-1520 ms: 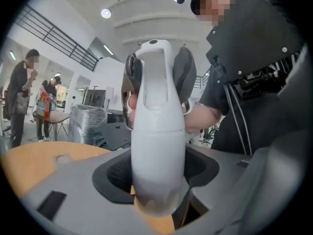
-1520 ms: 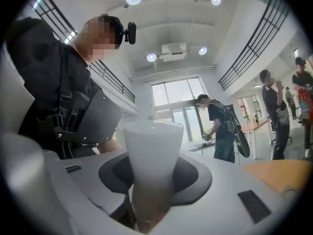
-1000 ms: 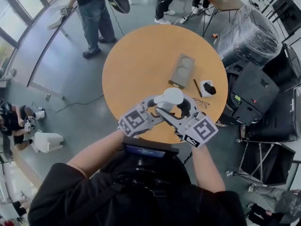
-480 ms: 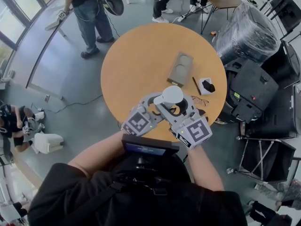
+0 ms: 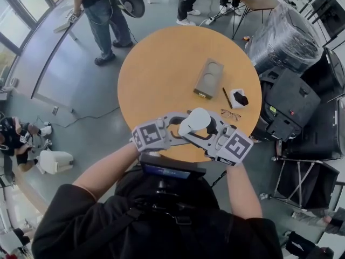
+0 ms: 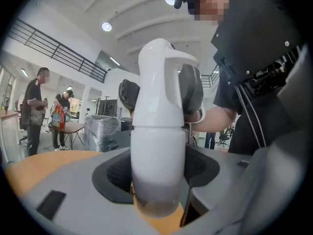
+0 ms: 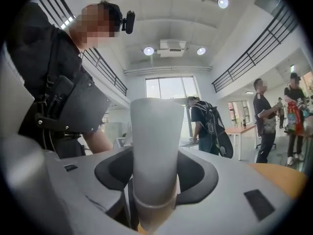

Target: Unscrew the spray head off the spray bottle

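Over the near edge of the round worktop (image 5: 161,74), the left gripper (image 5: 171,128) and right gripper (image 5: 213,134) meet on the white bottle (image 6: 157,165), which is held upright. The left jaws pinch its body. The right jaws pinch the head (image 6: 159,82) above, one pad on each side. Just beyond lie glasses (image 5: 230,115), then a pen (image 5: 227,99) beside a white box (image 5: 237,99), and a grey case (image 5: 209,79) farther in. A person (image 5: 108,15) stands past the far rim.

One spray bottle (image 5: 195,121) — two grippers (image 5: 184,127) (image 5: 204,129) — one table (image 5: 161,69)
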Available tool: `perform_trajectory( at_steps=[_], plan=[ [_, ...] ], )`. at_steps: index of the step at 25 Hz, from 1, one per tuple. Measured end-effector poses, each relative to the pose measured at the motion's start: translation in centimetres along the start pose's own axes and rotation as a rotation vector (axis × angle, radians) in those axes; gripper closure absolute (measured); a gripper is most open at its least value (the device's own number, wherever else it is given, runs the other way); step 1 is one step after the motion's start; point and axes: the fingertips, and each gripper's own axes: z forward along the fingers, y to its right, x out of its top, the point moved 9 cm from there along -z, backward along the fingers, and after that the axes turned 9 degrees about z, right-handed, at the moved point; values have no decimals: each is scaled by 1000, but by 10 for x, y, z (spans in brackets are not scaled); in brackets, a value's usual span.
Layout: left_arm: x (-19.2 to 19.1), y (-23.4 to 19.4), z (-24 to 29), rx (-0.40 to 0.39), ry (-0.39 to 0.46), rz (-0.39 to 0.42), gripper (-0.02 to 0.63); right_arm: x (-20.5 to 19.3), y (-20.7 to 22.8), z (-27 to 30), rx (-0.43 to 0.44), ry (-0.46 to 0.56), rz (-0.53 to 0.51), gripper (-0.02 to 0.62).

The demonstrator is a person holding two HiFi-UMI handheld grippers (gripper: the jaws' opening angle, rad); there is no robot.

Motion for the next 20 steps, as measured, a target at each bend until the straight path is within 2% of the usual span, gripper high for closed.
perform_trajectory(
  at_steps=[2,5,8,11,16,18,20],
  plan=[
    [-2,-3,-3,55,0,-15,302,-2,2,3,-54,-1,0,333],
    [-3,-12,-6,170,-6,-45,302,-1,7,3,-138,14,6,278],
    [-4,-25,-7,300,-22,-72,302,1,12,1,-265,46,-1,274],
    [-3,-34,-7,395,-29,-73,301,1,13,9,-388,61,-40,275],
    [-3,-34,1,499,-63,-54,301,-3,14,23,-532,80,-68,281],
    [-2,-32,2,529,-68,-60,301,-2,15,25,-588,81,-65,333],
    [-2,-30,2,531,-54,-73,301,-1,14,25,-584,88,-60,336]
  ],
)
